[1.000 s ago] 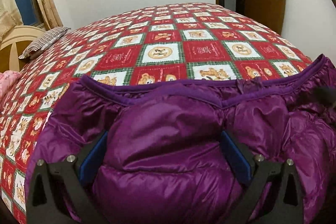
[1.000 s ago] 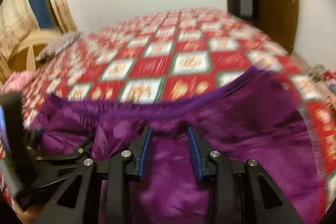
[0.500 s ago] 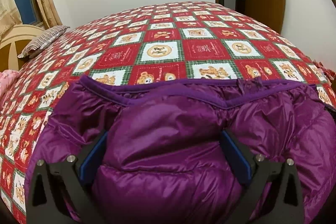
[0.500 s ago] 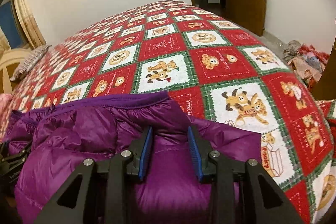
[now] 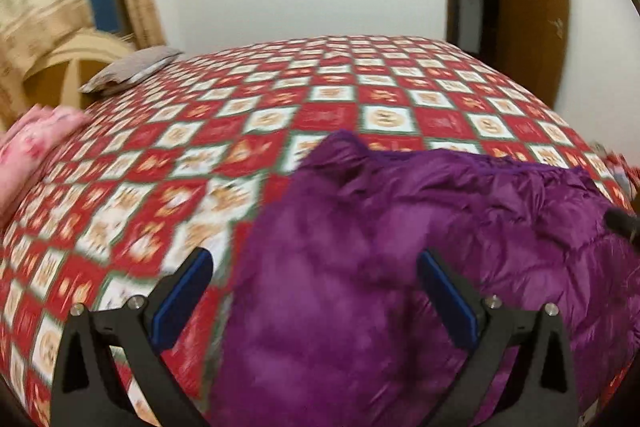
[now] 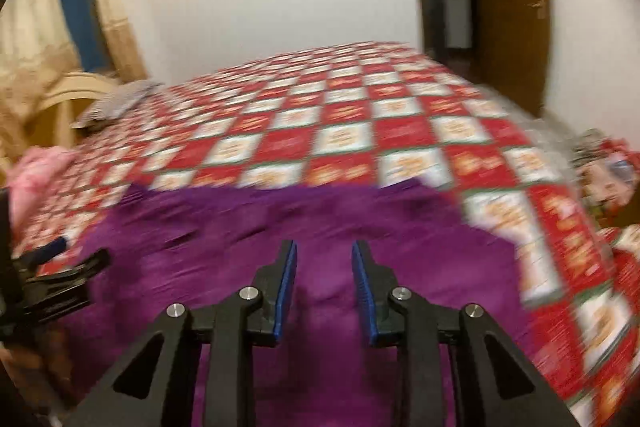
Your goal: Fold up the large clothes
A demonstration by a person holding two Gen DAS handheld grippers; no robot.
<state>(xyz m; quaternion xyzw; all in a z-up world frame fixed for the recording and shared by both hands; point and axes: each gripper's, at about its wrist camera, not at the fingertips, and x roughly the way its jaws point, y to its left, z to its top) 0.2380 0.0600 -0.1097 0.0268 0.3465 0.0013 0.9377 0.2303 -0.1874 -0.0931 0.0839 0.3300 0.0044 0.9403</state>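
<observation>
A puffy purple jacket (image 5: 400, 227) lies on a bed with a red checked quilt (image 5: 320, 115). My left gripper (image 5: 314, 257) is open wide over the jacket's left edge. Its left finger (image 5: 180, 299) hangs above bare quilt and its right finger (image 5: 448, 299) above the jacket. In the blurred right wrist view, my right gripper (image 6: 324, 247) is over the middle of the jacket (image 6: 200, 227). Its jaws are closing, with a fold of purple fabric bunched between the blue pads. The left gripper (image 6: 60, 267) also shows at that view's left edge.
A grey pillow (image 5: 128, 71) and a pink cloth (image 5: 36, 139) lie at the bed's left end by a curved headboard (image 5: 68, 63). A wooden door (image 5: 532, 7) stands at the far right. Loose clothes (image 6: 600, 167) are piled beside the bed on the right.
The left gripper has slid left, so its left finger is now off the jacket and over quilt. The right gripper swung to the jacket's right end, then back to the middle, its jaws slightly narrower.
</observation>
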